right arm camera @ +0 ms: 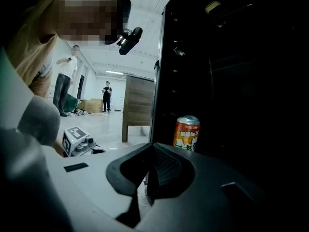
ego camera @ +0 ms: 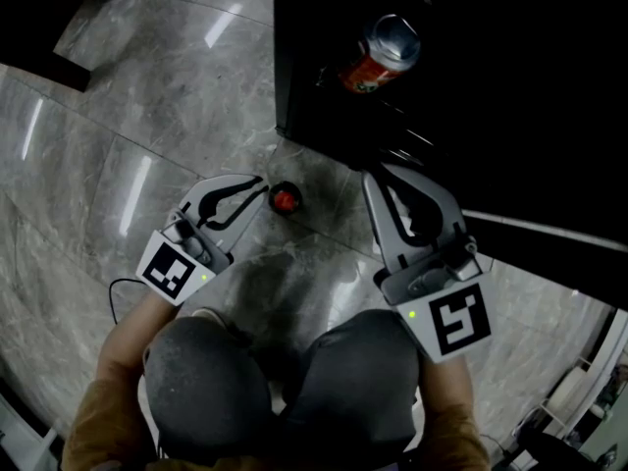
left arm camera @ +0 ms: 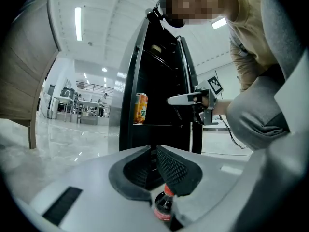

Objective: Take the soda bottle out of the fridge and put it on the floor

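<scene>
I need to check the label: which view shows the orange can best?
The right gripper view: the orange can stands close, label facing the camera. The head view sees mostly its top; the left gripper view shows it small and far.

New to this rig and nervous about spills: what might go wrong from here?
1. The bottle stands free on the floor, just below the closed left tongs. A careless sideways or downward move may tip it.
2. It also stands close to the open fridge and the person's knee, so getting up could knock it over.
3. The floor looks smooth and glossy, so a tipped bottle would probably roll away.
</scene>
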